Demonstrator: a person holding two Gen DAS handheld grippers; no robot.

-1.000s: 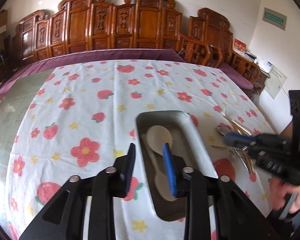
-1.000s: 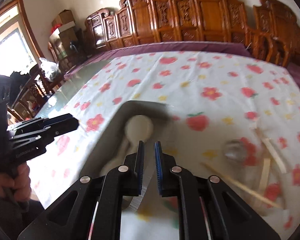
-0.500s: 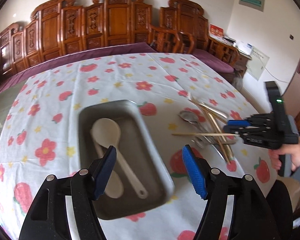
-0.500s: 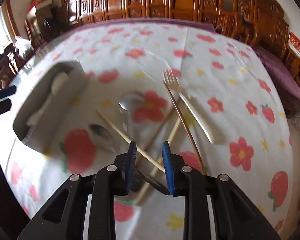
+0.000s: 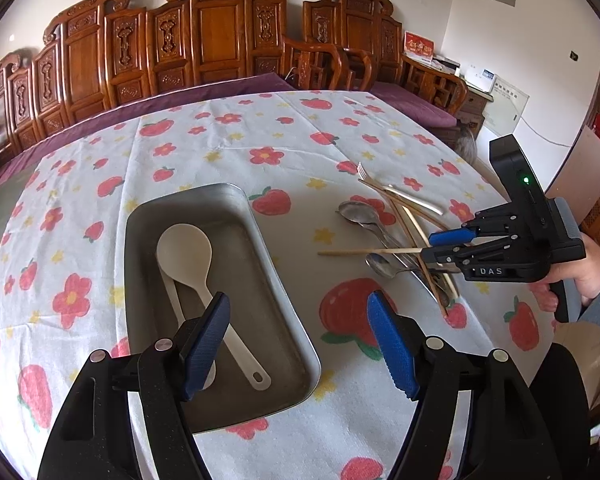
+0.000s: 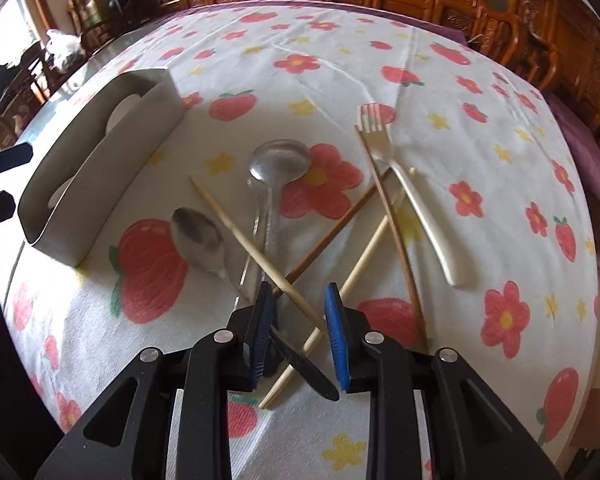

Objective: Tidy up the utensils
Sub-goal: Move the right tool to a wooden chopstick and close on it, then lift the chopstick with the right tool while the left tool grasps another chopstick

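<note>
A metal tray (image 5: pixel 284 312) holds two white spoons (image 5: pixel 186 254); it also shows at the left of the right wrist view (image 6: pixel 100 168). To its right lies a loose pile: two metal spoons (image 6: pixel 278 160), a pale fork (image 6: pixel 416 204) and several wooden chopsticks (image 6: pixel 256 252). My left gripper (image 5: pixel 298 346) is open and empty above the tray's near right corner. My right gripper (image 6: pixel 298 332) is open, low over the near end of the pile, with crossing chopsticks between its blue pads (image 6: pixel 336 336). It also shows in the left wrist view (image 5: pixel 444 246).
The round table has a white cloth (image 5: pixel 236 148) with red flowers and strawberries. Carved wooden chairs (image 5: pixel 216 36) line its far side. A dark-handled utensil (image 6: pixel 304 368) lies under my right gripper. The table edge drops off at the right (image 5: pixel 472 160).
My left gripper opened wide and pulled back and right from over the tray. My right gripper swung from the tray to the pile and opened wider around the chopsticks.
</note>
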